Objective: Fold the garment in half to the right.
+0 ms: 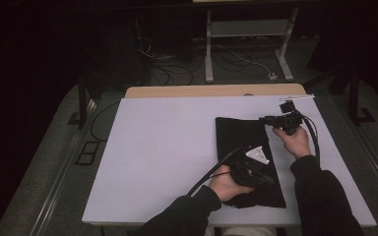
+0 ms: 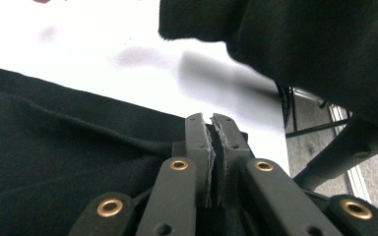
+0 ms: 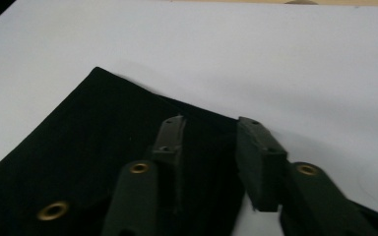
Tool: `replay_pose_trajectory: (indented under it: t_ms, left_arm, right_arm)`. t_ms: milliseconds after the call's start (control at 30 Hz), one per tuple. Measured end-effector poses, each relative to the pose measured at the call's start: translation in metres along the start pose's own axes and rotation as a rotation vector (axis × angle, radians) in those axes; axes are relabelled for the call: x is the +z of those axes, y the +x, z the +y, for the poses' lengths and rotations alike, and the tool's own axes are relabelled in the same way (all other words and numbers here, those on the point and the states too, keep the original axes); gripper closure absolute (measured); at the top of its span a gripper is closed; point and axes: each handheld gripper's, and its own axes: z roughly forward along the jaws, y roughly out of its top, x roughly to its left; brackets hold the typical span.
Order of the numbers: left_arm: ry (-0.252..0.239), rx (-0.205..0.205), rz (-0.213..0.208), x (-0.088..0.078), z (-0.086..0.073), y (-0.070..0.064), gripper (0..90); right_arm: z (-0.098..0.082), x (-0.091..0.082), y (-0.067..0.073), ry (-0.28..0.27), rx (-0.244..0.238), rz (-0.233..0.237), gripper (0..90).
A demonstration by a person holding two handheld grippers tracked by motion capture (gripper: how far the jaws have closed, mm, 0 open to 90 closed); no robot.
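Jaws of left gripper [image 2: 211, 147] pressed together at black cloth's [image 1: 246, 147] near edge, right gripper [image 3: 211, 147] parted over its far corner, cloth flat on white table [image 1: 167, 147].

A white rectangular table top [image 1: 167, 147] has a strip of pale wood [image 1: 211, 91] along its far edge; beyond it, on the grey floor, stand a light metal frame [image 1: 248, 34] and tangled dark cables [image 1: 177, 69] (with a small white plug [image 1: 273, 75] at right)
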Motion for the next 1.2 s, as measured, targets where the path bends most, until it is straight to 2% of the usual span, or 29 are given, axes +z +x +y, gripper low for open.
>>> replay_pose_trajectory:
  t_ms: [133,233,333,400,500,767,867,1000,1067,1200]
  left_arm:
    - [0.010,0.007,-0.002,0.006,0.003,0.000,85.1]
    - [0.022,0.013,0.000,0.010,0.005,0.001,85.3]
    - [0.032,0.013,0.002,0.012,0.008,0.000,85.4]
    - [0.035,0.014,0.007,0.013,0.011,-0.001,85.4]
    - [0.040,0.015,0.012,0.014,0.015,-0.001,85.4]
    - [0.067,0.028,0.027,0.017,0.028,-0.003,85.5]
    - [0.065,0.031,0.026,0.021,0.032,-0.004,85.5]
    - [0.092,0.047,0.037,0.030,0.035,-0.006,85.5]
    - [0.107,0.056,0.045,0.036,0.036,-0.006,85.6]
    - [0.152,0.063,0.059,0.046,0.035,-0.006,85.5]
  right_arm:
    - [-0.005,-0.015,-0.003,-0.022,-0.012,-0.001,41.4]
    - [-0.010,-0.024,-0.002,-0.018,-0.020,-0.006,30.0]
    - [-0.016,-0.032,0.001,-0.026,-0.028,-0.012,15.2]
    - [-0.020,-0.038,0.003,-0.028,-0.037,-0.028,10.5]
    - [-0.026,-0.047,0.004,-0.034,-0.013,-0.030,0.4]
    - [-0.045,-0.075,-0.003,-0.080,0.019,-0.076,0.1]
    - [-0.053,-0.082,-0.006,-0.076,0.032,-0.084,0.1]
    - [-0.063,-0.089,-0.010,-0.077,0.047,-0.096,0.0]
    - [-0.066,-0.092,-0.011,-0.089,0.055,-0.088,0.0]
    - [-0.072,-0.094,-0.009,-0.079,0.041,-0.103,0.0]
